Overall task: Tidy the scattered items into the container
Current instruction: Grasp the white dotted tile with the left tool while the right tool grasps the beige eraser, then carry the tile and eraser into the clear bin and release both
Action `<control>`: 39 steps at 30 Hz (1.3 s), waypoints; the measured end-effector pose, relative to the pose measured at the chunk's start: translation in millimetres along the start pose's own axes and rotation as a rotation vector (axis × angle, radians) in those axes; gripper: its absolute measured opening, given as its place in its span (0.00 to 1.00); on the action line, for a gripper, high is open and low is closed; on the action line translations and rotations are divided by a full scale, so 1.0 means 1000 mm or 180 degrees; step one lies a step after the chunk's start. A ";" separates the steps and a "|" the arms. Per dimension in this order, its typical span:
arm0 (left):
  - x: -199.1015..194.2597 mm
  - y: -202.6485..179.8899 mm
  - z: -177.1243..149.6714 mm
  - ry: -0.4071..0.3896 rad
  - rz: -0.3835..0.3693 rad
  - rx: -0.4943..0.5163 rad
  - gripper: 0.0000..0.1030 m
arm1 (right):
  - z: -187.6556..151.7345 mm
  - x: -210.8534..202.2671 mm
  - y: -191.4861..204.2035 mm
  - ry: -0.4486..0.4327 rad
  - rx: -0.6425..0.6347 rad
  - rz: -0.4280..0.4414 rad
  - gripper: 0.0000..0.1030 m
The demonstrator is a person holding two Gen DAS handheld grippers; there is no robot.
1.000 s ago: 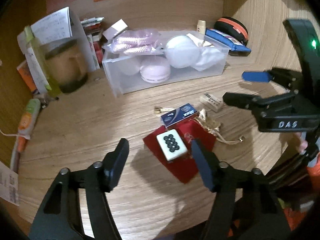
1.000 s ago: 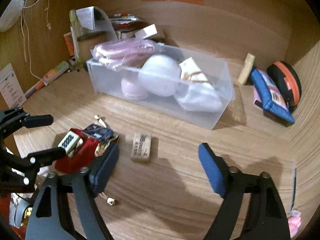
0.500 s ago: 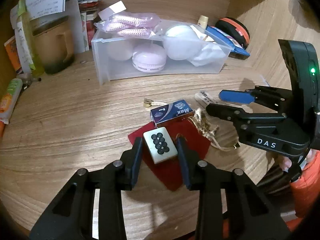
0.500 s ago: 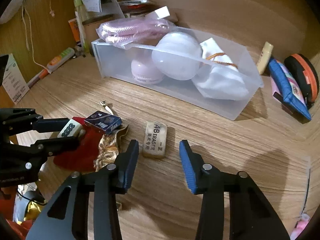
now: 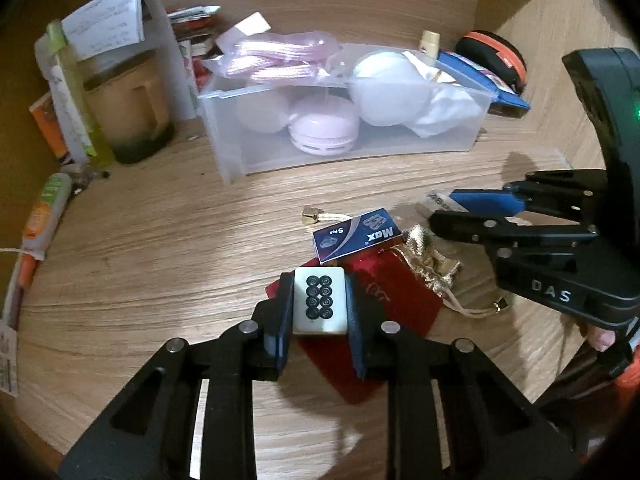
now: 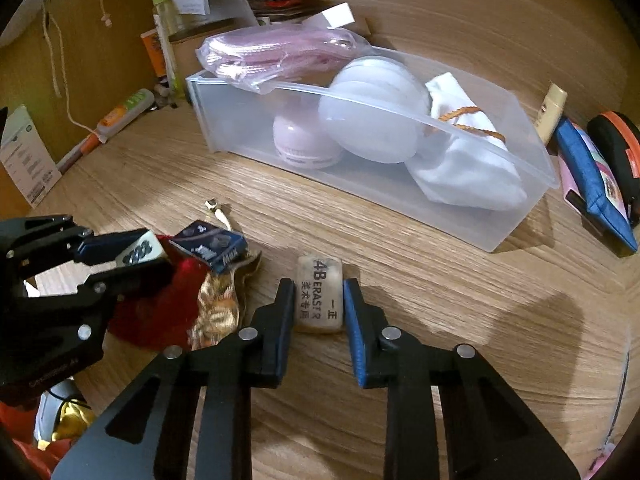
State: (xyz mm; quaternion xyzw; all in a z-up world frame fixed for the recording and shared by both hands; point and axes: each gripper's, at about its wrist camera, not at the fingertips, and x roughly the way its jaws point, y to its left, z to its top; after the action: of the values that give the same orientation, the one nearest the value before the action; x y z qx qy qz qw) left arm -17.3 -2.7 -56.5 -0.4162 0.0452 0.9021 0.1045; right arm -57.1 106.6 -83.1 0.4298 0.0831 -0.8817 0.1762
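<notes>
Red pouch [image 5: 394,308] lies partly hidden under mahjong tile [image 5: 319,301].

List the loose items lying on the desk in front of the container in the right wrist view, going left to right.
mahjong tile in the left gripper → blue Max box → eraser between the fingers of the right gripper. The red and gold pouches overlap under these, so they are left out.

**Materials and finishes**

Desk [image 6: 420,280]: wood grain, matt. Storage box [image 6: 500,216]: frosted translucent plastic, smooth. Tile [image 5: 319,301]: glossy, hard, cream. Eraser [image 6: 319,294]: dull rubbery, smudged. Pouch [image 5: 400,312]: red cloth, velvety. Gold bag [image 5: 434,266]: crinkled, shiny fabric. Small carton [image 5: 357,235]: glossy printed card. Gripper arms [image 6: 224,384]: black matt plastic.
</notes>
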 end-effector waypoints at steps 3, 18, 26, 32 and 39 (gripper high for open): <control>-0.009 0.008 0.000 -0.0053 0.0046 -0.0078 0.23 | 0.000 -0.001 0.001 0.0008 -0.0013 0.0008 0.21; -0.073 0.032 0.042 -0.0474 0.0712 0.0142 0.23 | 0.024 -0.076 -0.018 -0.0509 0.0151 0.0082 0.21; -0.090 0.023 0.075 -0.0652 0.0732 0.0278 0.23 | 0.041 -0.117 -0.029 -0.0760 0.0022 -0.0215 0.21; -0.089 0.011 0.107 -0.0693 0.0700 0.0400 0.23 | 0.060 -0.135 -0.036 -0.0935 -0.0043 -0.0311 0.21; -0.074 0.002 0.138 -0.0697 0.0653 0.0496 0.23 | 0.085 -0.129 -0.049 -0.1017 -0.0031 -0.0295 0.21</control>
State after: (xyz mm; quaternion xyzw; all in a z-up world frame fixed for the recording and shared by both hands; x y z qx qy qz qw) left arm -73.2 7.1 89.7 -0.2992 0.1456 0.9418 0.0482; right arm -64.7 157.8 71.0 0.2789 0.0780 -0.9456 0.1484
